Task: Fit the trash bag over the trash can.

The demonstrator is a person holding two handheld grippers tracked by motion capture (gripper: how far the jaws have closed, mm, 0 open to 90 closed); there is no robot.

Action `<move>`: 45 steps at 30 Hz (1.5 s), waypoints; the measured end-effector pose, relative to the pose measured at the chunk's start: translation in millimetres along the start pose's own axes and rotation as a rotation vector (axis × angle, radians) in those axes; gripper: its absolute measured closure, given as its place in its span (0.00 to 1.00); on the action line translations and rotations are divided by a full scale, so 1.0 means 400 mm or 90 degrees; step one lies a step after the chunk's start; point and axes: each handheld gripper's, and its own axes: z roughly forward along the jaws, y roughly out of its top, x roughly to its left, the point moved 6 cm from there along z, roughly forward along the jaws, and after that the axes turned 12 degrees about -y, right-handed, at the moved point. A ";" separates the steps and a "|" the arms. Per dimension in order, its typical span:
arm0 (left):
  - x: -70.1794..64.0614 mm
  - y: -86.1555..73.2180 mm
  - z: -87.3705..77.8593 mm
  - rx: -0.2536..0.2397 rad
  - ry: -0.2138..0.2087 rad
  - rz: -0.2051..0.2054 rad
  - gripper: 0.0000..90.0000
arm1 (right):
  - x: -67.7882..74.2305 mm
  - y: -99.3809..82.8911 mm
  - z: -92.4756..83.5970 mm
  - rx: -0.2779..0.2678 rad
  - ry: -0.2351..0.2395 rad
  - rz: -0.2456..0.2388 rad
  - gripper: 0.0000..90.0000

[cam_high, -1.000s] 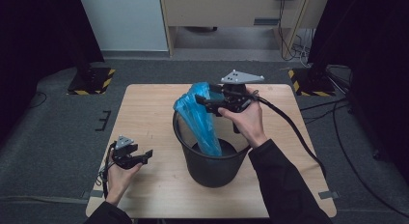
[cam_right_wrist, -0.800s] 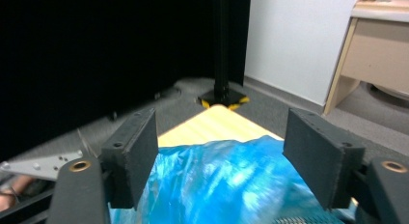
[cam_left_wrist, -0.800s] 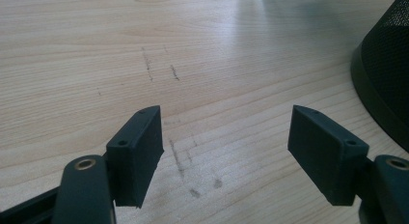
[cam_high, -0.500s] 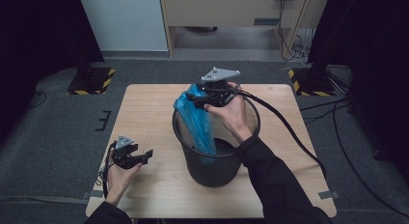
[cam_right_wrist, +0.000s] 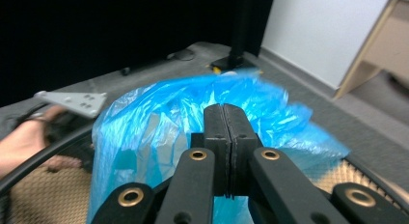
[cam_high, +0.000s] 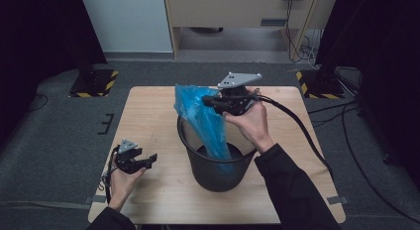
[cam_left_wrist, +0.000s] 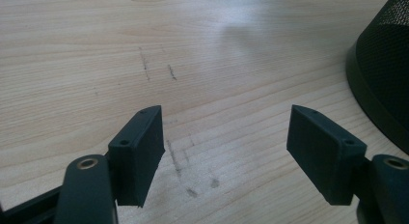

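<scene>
Pale wood grain runs across the table [cam_high: 158, 200], which stands on grey carpet in a dim room. Nearest the person, at the table's front left corner, the left hand [cam_high: 121, 180] rests on the wood with the left gripper [cam_high: 150, 159] pointing toward the bin; in the left gripper view its jaws stand wide apart with nothing between them, only bare wood with a few dark scuff marks, and the black mesh wall of the bin [cam_left_wrist: 383, 74] curves in at the right edge. A little farther in, near the table's middle, the black wastebasket [cam_high: 215, 170] stands upright. A blue plastic bag [cam_high: 203, 118] hangs partly inside it, its lower end down in the bin and its upper part pulled up and out over the far left rim. Above the far rim the right hand [cam_high: 252, 123] holds the right gripper [cam_high: 207, 101], whose jaws have just been closing; in the right gripper view the two pads meet flat against each other with the crinkled blue film [cam_right_wrist: 159, 122] bunched around and behind them, pinched at the bag's top edge. Beyond the table lie the carpet, a white panel and a wooden desk.
</scene>
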 end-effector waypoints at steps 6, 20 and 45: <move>-0.003 0.017 -0.012 -0.038 0.006 0.016 0.33 | -0.030 -0.087 0.031 0.075 0.003 0.014 0.99; -0.006 0.028 -0.019 -0.066 0.009 0.024 0.35 | -0.045 -0.091 0.031 0.062 -0.009 0.033 0.67; -0.019 0.051 -0.032 -0.107 -0.003 0.039 0.38 | 0.005 0.010 0.118 -0.008 -0.016 0.032 0.90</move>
